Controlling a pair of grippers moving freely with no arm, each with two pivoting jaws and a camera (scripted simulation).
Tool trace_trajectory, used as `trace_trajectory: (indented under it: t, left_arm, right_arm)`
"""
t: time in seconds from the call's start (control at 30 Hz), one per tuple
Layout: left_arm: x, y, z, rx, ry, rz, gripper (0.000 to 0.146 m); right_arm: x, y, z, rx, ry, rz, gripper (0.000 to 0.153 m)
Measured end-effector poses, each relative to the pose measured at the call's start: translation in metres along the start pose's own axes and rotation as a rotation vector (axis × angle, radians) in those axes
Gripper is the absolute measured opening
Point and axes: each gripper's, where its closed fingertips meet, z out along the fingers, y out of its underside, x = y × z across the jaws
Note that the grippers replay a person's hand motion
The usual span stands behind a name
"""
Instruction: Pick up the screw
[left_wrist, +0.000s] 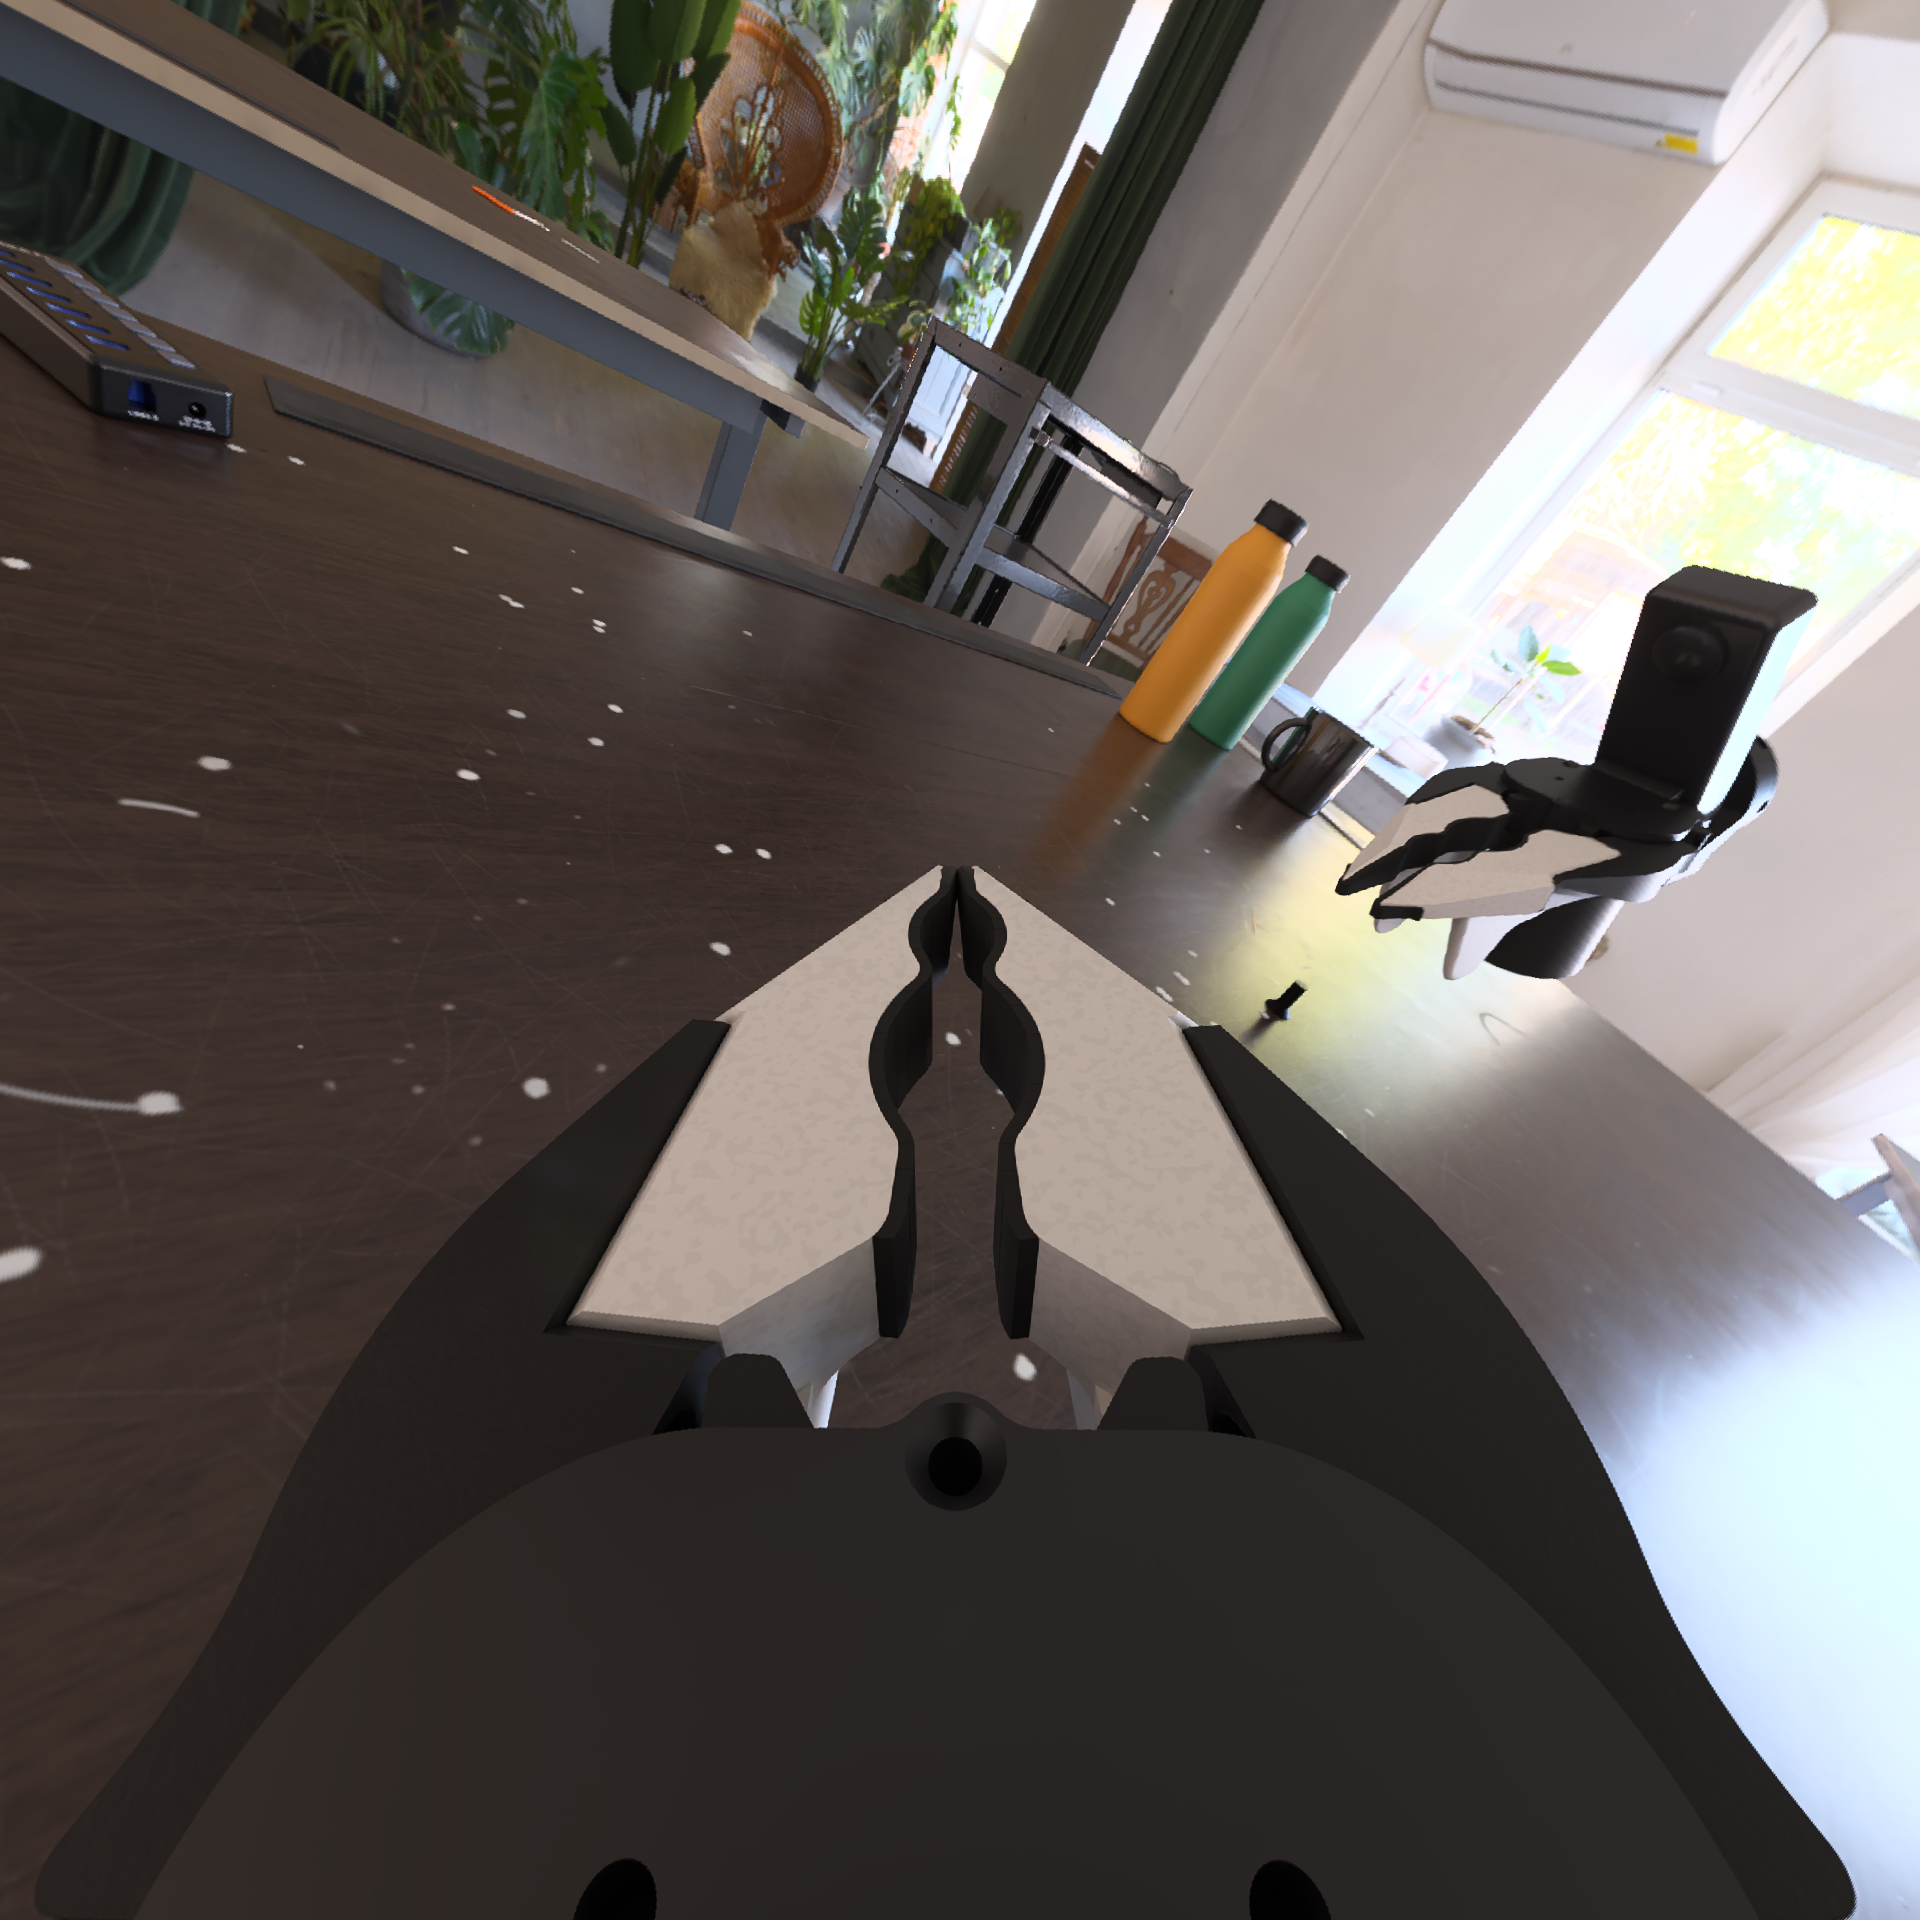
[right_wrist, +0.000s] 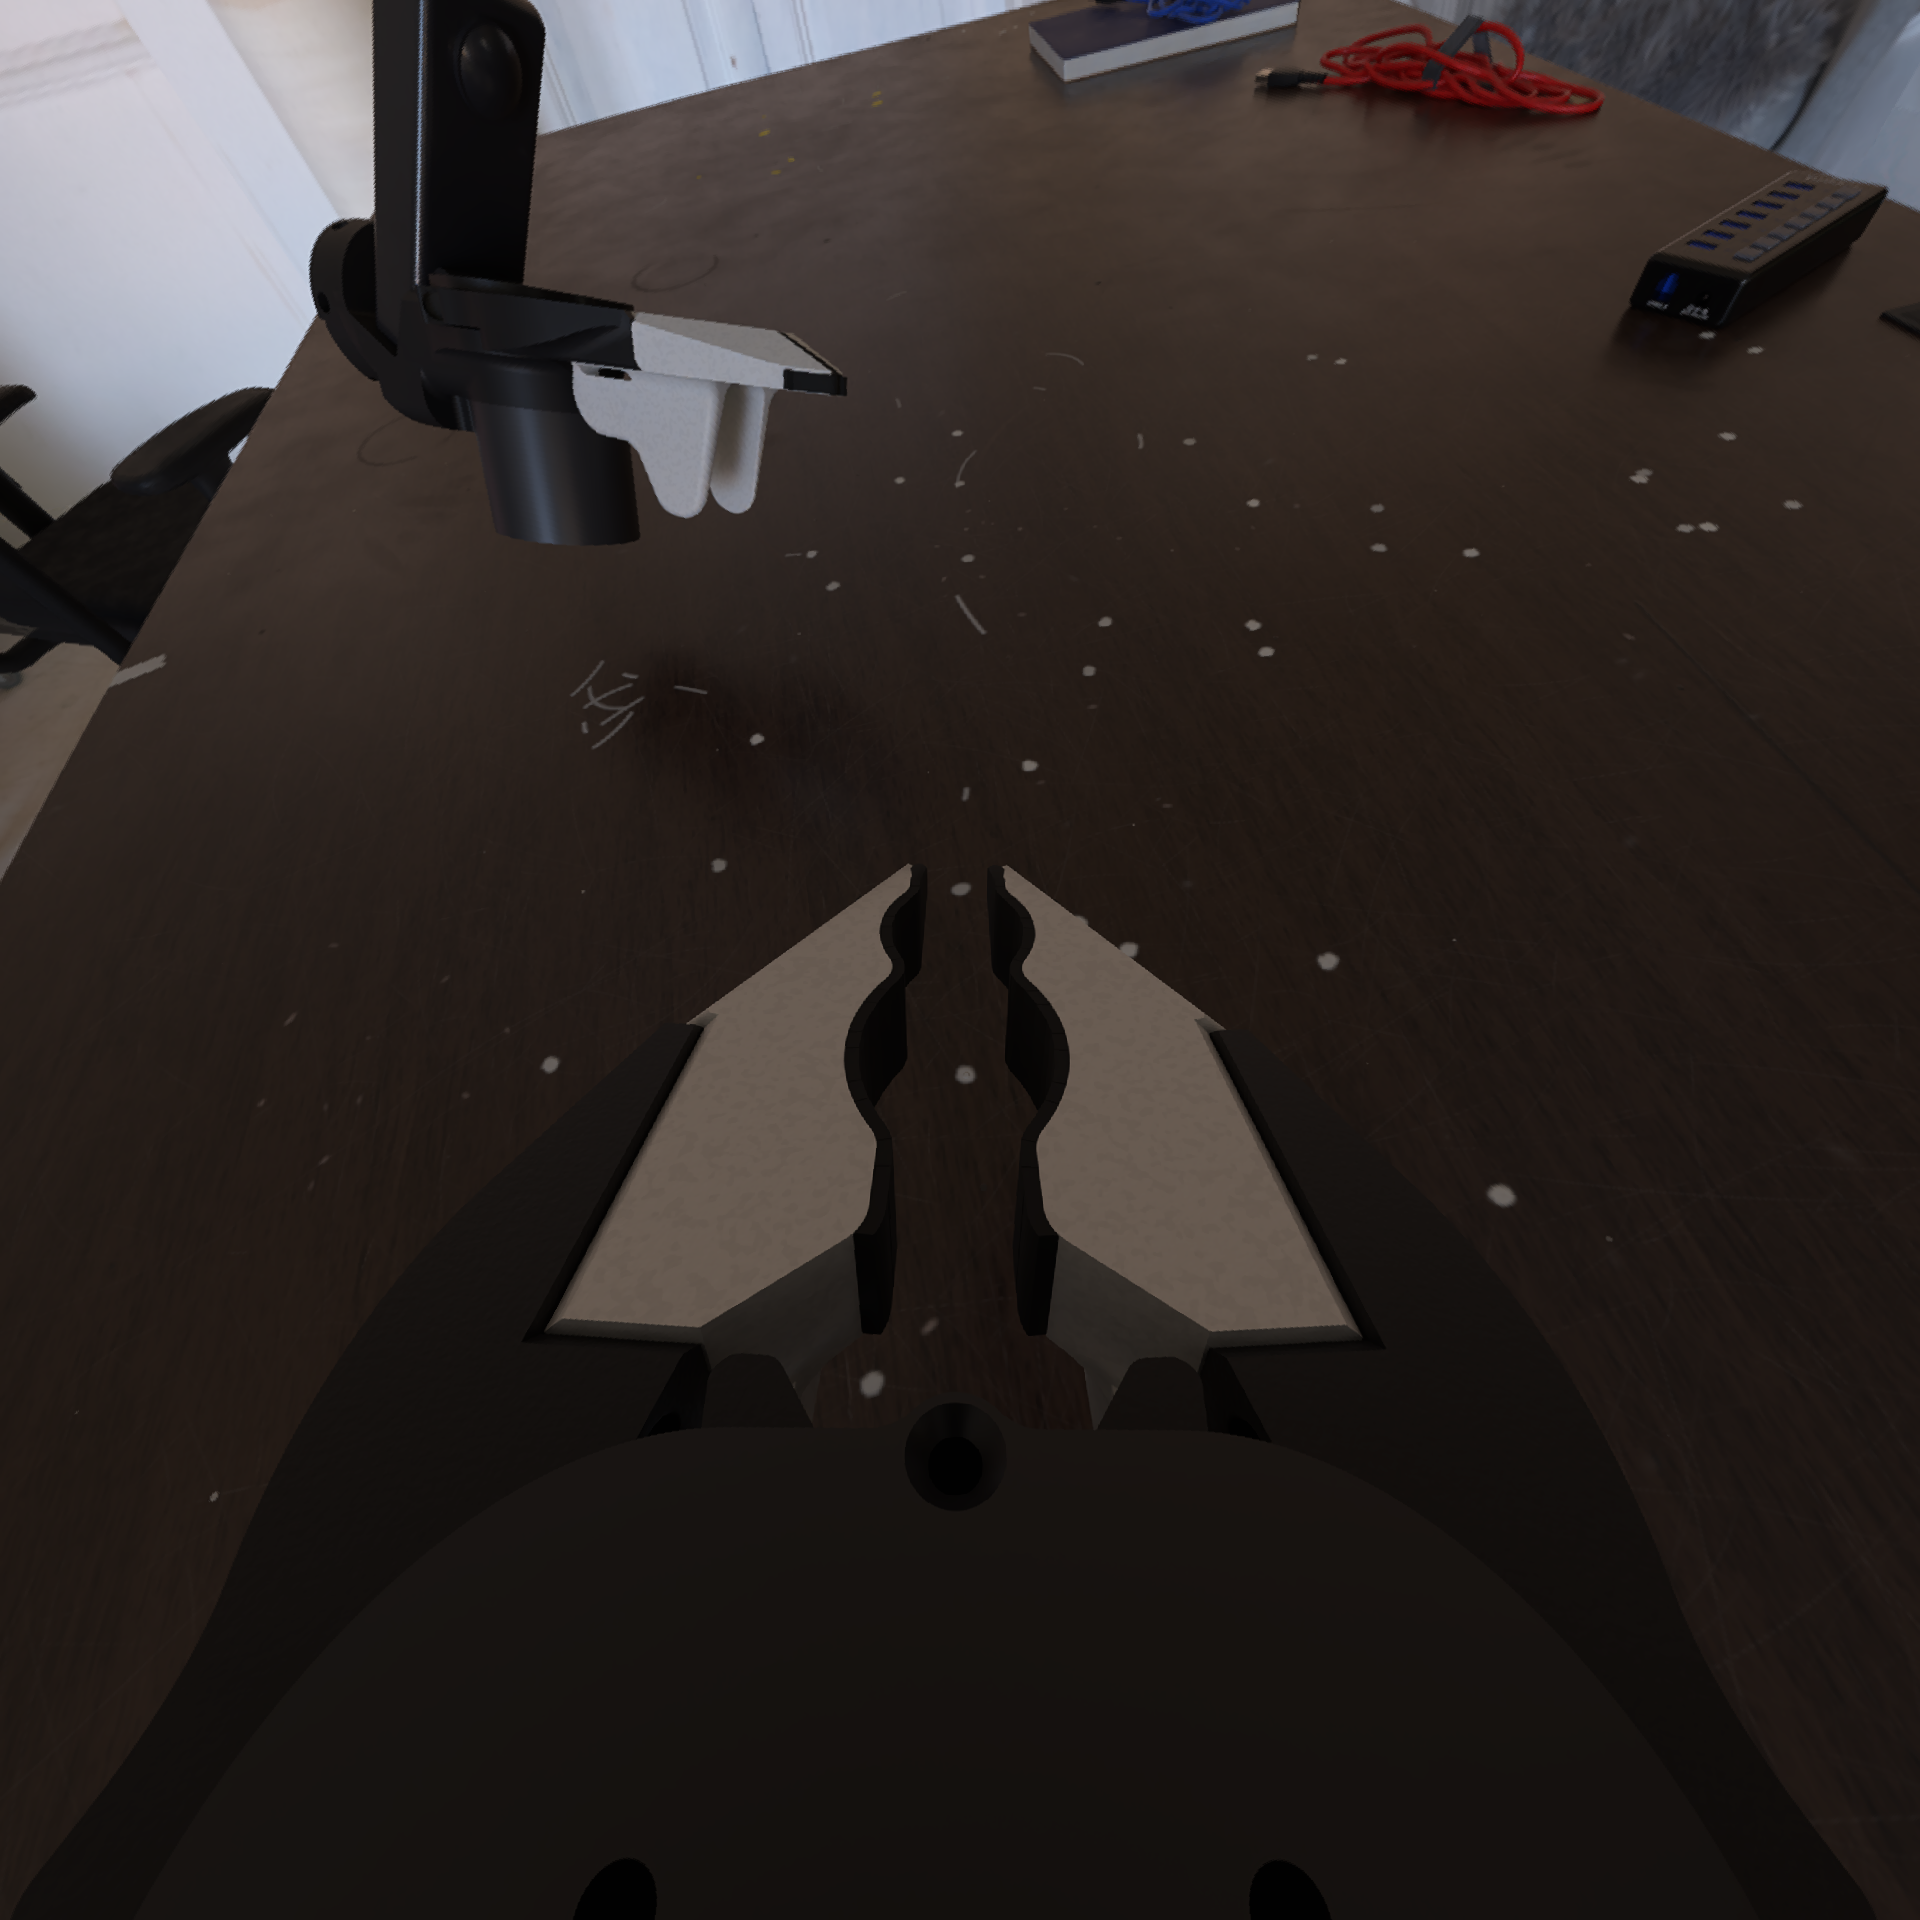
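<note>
A small black screw (left_wrist: 1283, 1003) lies on the dark wooden table (left_wrist: 416, 831), to the right of my left gripper's fingertips. My left gripper (left_wrist: 957, 878) is shut and empty, its tips together above the table. My right gripper (left_wrist: 1377, 899) hovers just beyond and right of the screw, above the table. In the right wrist view, my right gripper (right_wrist: 956, 883) is open by a narrow gap and holds nothing. The screw does not show in that view. The left gripper (right_wrist: 821, 379) shows there at upper left, above the table (right_wrist: 1351, 831).
An orange bottle (left_wrist: 1205, 634), a green bottle (left_wrist: 1262, 660) and a dark mug (left_wrist: 1314, 758) stand near the far table edge. A black USB hub (right_wrist: 1756, 249), a red cable (right_wrist: 1455, 73) and a book (right_wrist: 1153, 31) lie at the far side.
</note>
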Motion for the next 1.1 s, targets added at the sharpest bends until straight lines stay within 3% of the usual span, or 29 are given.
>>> trace_trajectory:
  t: [0.73, 1.1]
  left_arm:
    - [-0.003, 0.002, 0.009, -0.004, -0.013, 0.093, 0.000]
    - [-0.010, -0.001, 0.007, 0.053, -0.310, 0.158, 0.006]
  right_arm:
    - [0.000, 0.007, 0.019, -0.082, -0.070, 0.017, 0.013]
    - [0.008, 0.015, 0.011, -0.114, -0.042, 0.059, 0.013]
